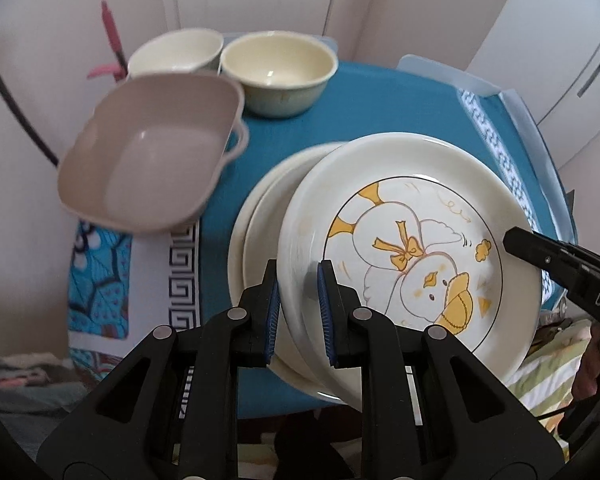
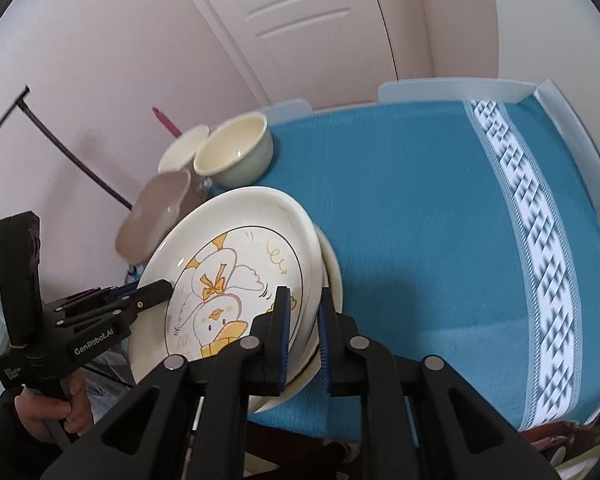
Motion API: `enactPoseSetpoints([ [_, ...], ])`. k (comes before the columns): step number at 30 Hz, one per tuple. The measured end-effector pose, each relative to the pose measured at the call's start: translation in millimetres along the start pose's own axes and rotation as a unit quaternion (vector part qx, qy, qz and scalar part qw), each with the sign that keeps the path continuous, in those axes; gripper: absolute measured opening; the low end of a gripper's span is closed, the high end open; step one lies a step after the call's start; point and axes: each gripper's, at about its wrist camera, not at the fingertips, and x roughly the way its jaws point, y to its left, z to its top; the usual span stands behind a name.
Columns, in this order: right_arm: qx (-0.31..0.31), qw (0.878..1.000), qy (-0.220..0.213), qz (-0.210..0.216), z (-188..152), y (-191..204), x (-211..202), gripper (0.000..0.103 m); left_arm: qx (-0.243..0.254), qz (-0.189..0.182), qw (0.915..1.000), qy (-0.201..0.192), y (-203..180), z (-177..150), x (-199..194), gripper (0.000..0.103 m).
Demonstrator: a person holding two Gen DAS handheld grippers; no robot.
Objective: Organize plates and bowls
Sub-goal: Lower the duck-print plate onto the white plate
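1. The left gripper (image 1: 298,312) is clamping the near-left rim of the duck plate (image 1: 412,248), one blue pad above the rim and one below it, jaws nearly closed on the thin edge.
2. The right gripper (image 2: 303,334) is pinching the opposite rim of the same plate (image 2: 228,280) in the same way; the plate is being held between both tools, tilted, its printed face turned up toward the left gripper.
3. Under the duck plate, plain cream plates (image 1: 256,216) are showing at its left edge; whether they are being lifted with it or lying on the cloth, I cannot tell.
4. Ahead and left of the left gripper, a pinkish rectangular basin (image 1: 152,152) is sitting at the table's edge, partly over the side.
5. Beyond the basin, two cream bowls are standing side by side: one (image 1: 278,72) straight ahead of the left gripper, the other (image 1: 176,50) just left of it, touching or nearly so.
6. The teal tablecloth (image 2: 420,208) is stretching ahead and right of the right gripper, with a white patterned band (image 2: 540,272) running far right.
7. A person's hand (image 2: 60,404) is gripping the left tool's handle, seen left of the right gripper.
8. A white door (image 2: 300,20) is standing behind the table.
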Motion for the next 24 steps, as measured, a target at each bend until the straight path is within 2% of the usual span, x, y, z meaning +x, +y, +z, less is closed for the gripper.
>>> enactPoseSetpoints([
  [5,-0.003,1.000,0.010,-0.008,-4.3,-3.8,9.3,0.012,0.004,0.000,1.0000,0.002,-3.1,-12.2,7.7,0.016],
  [13,0.001,1.000,0.017,-0.010,-4.4,-10.6,14.3,0.012,0.007,0.009,0.9999,0.012,-9.0,-10.9,19.3,0.016],
  [24,-0.014,1.000,0.016,-0.001,3.7,-12.3,22.1,0.012,0.061,0.069,0.9956,0.014,-24.2,-6.1,26.1,0.017],
])
